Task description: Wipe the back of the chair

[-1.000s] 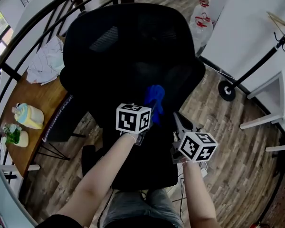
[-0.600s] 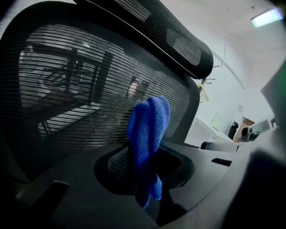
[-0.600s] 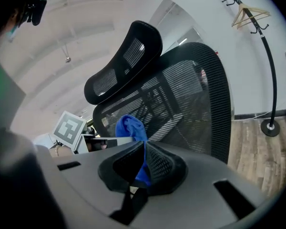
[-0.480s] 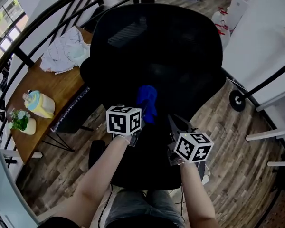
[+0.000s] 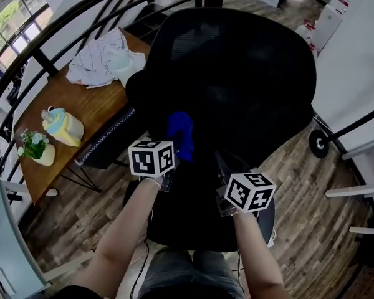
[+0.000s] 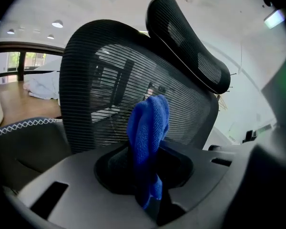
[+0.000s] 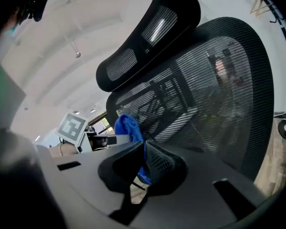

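Observation:
The black mesh chair back (image 5: 243, 86) fills the middle of the head view, with its headrest (image 6: 190, 51) above in the left gripper view. My left gripper (image 5: 174, 147) is shut on a blue cloth (image 5: 181, 134), which sits against the lower left of the mesh. In the left gripper view the cloth (image 6: 148, 132) stands bunched between the jaws. My right gripper (image 5: 220, 166) hovers to the right of the cloth, close to the chair back, jaws together and holding nothing. From the right gripper view the cloth (image 7: 127, 127) shows beyond its jaws.
A wooden table (image 5: 56, 104) stands at the left with a crumpled white cloth (image 5: 106, 61), a pastel pot (image 5: 62, 124) and a small plant (image 5: 32, 148). A black railing (image 5: 62, 30) curves behind it. A rack's wheel (image 5: 318, 143) and white furniture are at the right.
The left gripper and the blue cloth have slid leftward across the lower chair back. The right gripper followed beside it. The head view has shifted, so the chair sits further right in frame.

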A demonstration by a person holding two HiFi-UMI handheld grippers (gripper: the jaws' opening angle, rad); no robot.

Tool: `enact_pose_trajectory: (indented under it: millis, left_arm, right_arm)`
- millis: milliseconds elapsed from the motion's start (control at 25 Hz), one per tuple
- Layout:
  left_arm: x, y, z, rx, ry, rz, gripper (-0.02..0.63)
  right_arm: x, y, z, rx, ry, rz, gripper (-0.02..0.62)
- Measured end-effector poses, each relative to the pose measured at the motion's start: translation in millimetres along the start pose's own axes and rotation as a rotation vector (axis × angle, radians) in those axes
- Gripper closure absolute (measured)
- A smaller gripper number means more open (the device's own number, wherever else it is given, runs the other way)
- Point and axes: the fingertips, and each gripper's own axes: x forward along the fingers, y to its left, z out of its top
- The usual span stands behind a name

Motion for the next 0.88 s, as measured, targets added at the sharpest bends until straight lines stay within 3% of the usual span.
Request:
enact_pose_trajectory:
  millis: [320, 520, 720, 880]
  left_arm:
    - [-28.3, 55.6, -1.7, -0.058, -0.016, 0.133, 0.515]
    - [-41.2, 75.0, -3.4, -0.066, -0.02, 0.176, 0.515]
    - [-51.9, 65.8, -18.1, -0.054, -0.005, 0.167, 0.515]
    - [-42.5, 25.7, -42.7, -0.03, 0.034, 0.09, 0.517]
  right_arm:
    - [17.5, 23.7, -4.4, -0.01, 0.022, 0.046, 0.565]
    - [15.9, 20.2, -1.0, 0.014, 0.005, 0.042, 0.565]
    - [1.0, 7.4, 0.9, 0.028, -0.025, 0.017, 0.565]
    - [-15.8, -14.6, -1.5, 0.065, -0.053, -0.012, 0.565]
